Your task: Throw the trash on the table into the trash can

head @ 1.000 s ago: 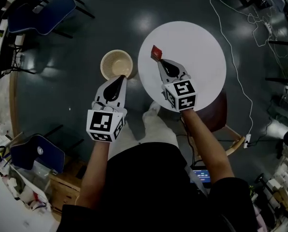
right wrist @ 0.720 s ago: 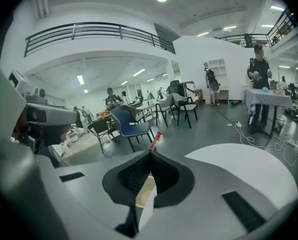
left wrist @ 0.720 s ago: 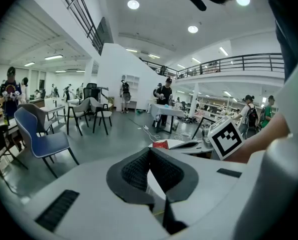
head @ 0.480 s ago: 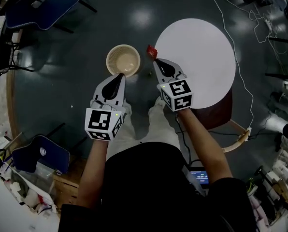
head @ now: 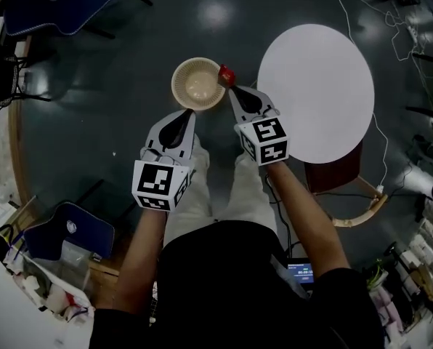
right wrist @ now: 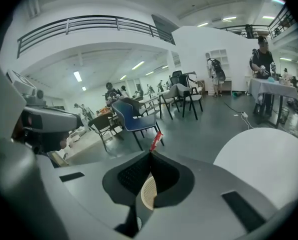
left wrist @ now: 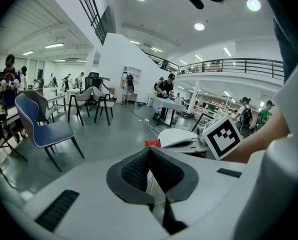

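One red wrapper [head: 226, 73], partly hidden inside the clenched right gripper [head: 232, 88], sits at one beige woven trash can's [head: 179, 86] rim. One round white table [head: 316, 93]. The left gripper [head: 187, 114] is clenched on nothing.

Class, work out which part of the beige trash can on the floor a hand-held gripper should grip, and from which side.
Probably the thin rim of the trash can, from above: it stands upright, mouth open upward, so one jaw can slip inside the wall.

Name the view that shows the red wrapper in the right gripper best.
Head view: the small red wrapper sticks out of the right gripper, at the rim of the round beige trash can. The right gripper view shows the wrapper edge-on; the left gripper view shows it small and distant.
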Demonstrator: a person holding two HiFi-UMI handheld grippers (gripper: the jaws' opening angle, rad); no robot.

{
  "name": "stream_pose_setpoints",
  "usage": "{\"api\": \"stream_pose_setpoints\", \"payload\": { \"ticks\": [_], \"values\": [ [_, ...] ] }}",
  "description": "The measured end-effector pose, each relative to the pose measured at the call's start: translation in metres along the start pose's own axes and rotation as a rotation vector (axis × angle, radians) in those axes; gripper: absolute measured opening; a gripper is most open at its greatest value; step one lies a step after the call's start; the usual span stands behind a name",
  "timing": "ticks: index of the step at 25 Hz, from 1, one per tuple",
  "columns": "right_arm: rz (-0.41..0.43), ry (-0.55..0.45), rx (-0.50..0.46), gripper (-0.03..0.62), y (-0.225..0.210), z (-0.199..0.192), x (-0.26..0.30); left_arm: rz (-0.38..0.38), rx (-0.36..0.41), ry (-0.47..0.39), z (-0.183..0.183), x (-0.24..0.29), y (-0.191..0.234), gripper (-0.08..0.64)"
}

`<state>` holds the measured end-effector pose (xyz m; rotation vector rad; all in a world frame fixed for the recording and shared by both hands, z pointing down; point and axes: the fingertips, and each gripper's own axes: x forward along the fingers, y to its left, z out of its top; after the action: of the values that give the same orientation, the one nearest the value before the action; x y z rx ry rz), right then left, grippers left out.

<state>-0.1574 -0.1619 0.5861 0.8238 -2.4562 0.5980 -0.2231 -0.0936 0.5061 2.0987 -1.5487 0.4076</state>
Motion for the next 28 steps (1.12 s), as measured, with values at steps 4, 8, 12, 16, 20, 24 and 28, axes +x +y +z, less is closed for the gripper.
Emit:
{"api": "stream_pose_setpoints", "payload": {
  "ticks": [4, 8, 12, 16, 20, 24, 28],
  "values": [
    [-0.017, 0.016, 0.02, 0.018, 0.008, -0.011, 0.029, -0.016, -0.002, 0.014, -0.015, 0.009, 0.027, 0.009],
    [-0.032, 0.035, 0.039, 0.018, 0.005, -0.027, 0.059, -0.031, -0.011, 0.034, -0.037, 0.024, 0.049, 0.009],
    [-0.045, 0.051, 0.053, 0.02, 0.002, -0.047, 0.087, -0.026, -0.027, 0.05, -0.063, 0.035, 0.072, 0.009],
    [-0.051, 0.074, 0.065, 0.018, 0.001, -0.073, 0.112, -0.019, -0.046, 0.063, -0.09, 0.047, 0.092, 0.009],
    [-0.053, 0.099, 0.068, 0.018, -0.004, -0.101, 0.137, -0.01, -0.057, 0.076, -0.119, 0.064, 0.109, 0.009],
    [-0.047, 0.129, 0.077, 0.018, -0.001, -0.131, 0.165, 0.001, -0.076, 0.094, -0.15, 0.077, 0.129, 0.009],
    [-0.045, 0.144, 0.088, 0.018, -0.004, -0.154, 0.184, 0.009, -0.095, 0.104, -0.171, 0.087, 0.137, 0.009]
  ]
}}
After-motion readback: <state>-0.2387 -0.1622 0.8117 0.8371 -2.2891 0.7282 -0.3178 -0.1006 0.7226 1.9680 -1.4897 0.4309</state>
